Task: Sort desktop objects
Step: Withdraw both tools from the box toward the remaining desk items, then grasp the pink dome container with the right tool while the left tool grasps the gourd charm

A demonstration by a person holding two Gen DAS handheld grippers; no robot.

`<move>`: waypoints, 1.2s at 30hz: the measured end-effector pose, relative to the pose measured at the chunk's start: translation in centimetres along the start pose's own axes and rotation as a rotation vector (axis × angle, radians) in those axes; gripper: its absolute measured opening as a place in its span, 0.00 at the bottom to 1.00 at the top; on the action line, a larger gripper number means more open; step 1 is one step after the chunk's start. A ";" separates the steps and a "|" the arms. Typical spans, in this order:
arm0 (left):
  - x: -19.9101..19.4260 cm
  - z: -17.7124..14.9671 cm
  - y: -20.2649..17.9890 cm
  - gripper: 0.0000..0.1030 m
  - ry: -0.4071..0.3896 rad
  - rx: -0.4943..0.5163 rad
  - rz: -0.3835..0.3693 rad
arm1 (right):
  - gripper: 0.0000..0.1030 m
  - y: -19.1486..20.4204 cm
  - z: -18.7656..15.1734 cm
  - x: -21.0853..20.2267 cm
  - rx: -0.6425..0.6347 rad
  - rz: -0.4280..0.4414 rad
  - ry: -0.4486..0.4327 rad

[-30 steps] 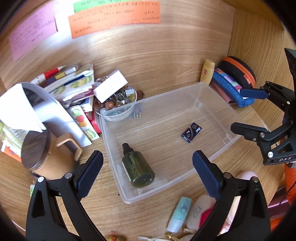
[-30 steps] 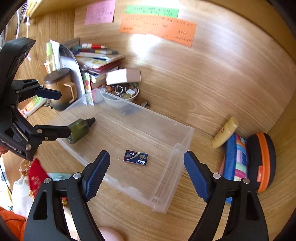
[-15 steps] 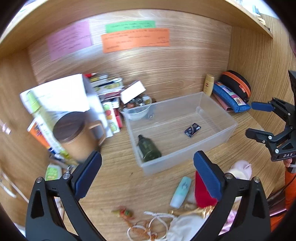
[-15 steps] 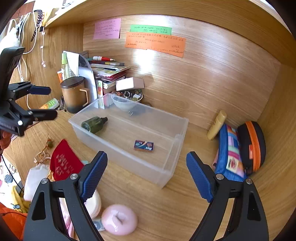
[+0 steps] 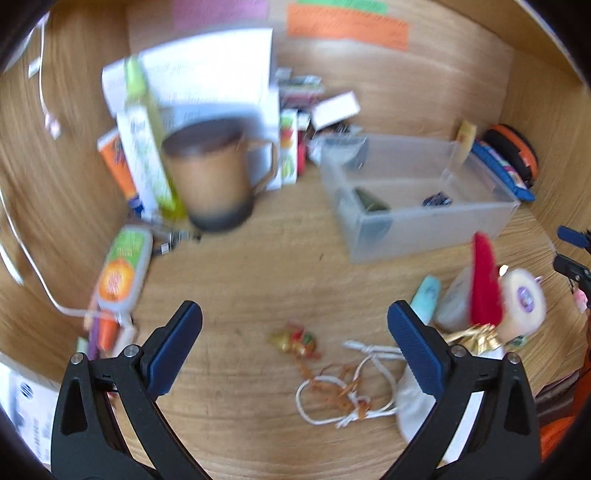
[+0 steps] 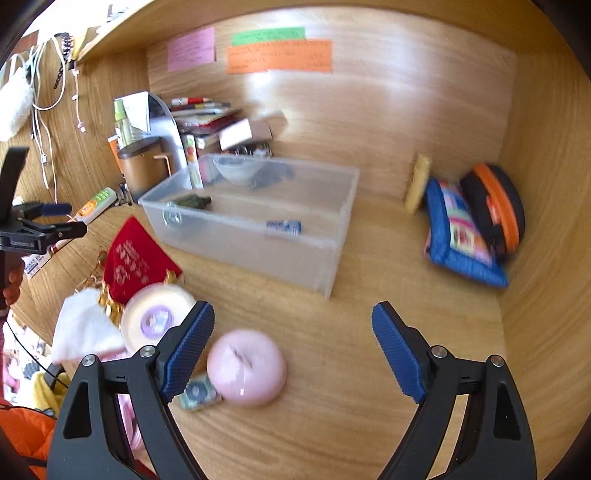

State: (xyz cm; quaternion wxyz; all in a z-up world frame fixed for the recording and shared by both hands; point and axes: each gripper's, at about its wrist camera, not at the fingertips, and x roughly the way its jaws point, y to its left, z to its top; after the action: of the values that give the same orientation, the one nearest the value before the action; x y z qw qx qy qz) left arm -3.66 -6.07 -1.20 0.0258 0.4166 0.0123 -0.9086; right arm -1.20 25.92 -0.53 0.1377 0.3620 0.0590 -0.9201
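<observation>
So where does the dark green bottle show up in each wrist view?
Left wrist: the green bottle is right of centre, upper half, lying at the near-left end of the clear plastic bin.
Right wrist: the bottle is left of centre, upper half, at the bin's far-left end.
Shared landmark: the orange note on the back wall.

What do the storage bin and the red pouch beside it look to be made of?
Storage bin: likely thin clear plastic, slightly frosted; the green bottle and small blue packet inside show through its walls. Red pouch: probably soft fabric, matte and velvety-looking, with gold printing and gold trim; blur leaves the weave unclear.
</observation>
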 end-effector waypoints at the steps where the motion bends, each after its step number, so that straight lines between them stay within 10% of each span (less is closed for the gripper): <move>1: 0.3 -0.4 0.2 0.99 0.009 -0.009 -0.002 | 0.83 -0.1 -0.3 0.1 0.010 0.001 0.010; 32: 5.1 -3.1 1.1 0.98 0.076 -0.069 0.025 | 0.81 0.2 -4.1 5.5 0.107 0.115 0.194; 36: 5.7 -3.1 0.9 0.81 0.100 -0.053 0.011 | 0.81 0.6 -3.9 5.7 0.088 0.077 0.196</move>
State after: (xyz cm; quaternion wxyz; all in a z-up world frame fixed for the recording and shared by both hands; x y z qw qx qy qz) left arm -4.95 -7.06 -7.55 0.0409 0.4607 0.0352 -0.8859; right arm -2.44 25.01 -7.27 0.1508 0.4579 0.0179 -0.8760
